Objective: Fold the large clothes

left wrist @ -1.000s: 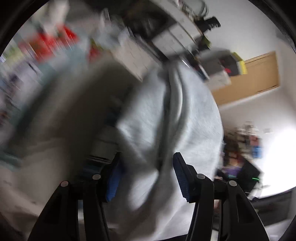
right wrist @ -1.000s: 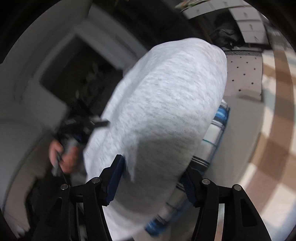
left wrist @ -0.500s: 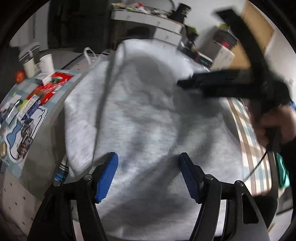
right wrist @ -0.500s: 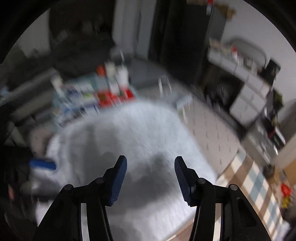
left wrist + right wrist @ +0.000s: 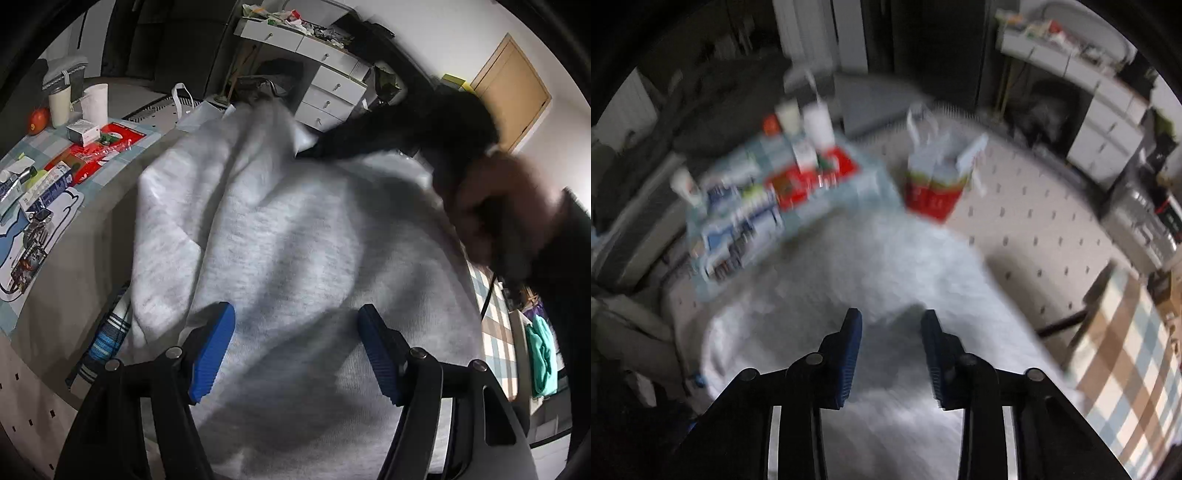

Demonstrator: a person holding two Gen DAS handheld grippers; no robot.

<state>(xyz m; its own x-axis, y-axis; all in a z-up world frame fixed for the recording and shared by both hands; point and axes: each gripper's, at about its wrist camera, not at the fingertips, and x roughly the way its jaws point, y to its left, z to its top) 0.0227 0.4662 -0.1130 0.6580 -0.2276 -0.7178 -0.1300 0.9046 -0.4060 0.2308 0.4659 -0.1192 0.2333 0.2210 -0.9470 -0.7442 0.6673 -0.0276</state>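
Heather-grey fleece sweatshirt lies bunched on desk, over blue plaid cloth at 8 o'clock. Left gripper w/ fingers spread, nothing gripped, fleece beneath. Right gripper blurred, fingers have just been closing, gap betw. them empty, above sweatshirt. Clutter at 10 o'clock.

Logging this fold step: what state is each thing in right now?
Grey sweatshirt: spread on the table, rumpled, one fold ridge raised.
Left gripper: open above the sweatshirt, holding nothing.
Right gripper: jaws just been closing, still apart, nothing between them.
Striped cloth: mostly under the sweatshirt.
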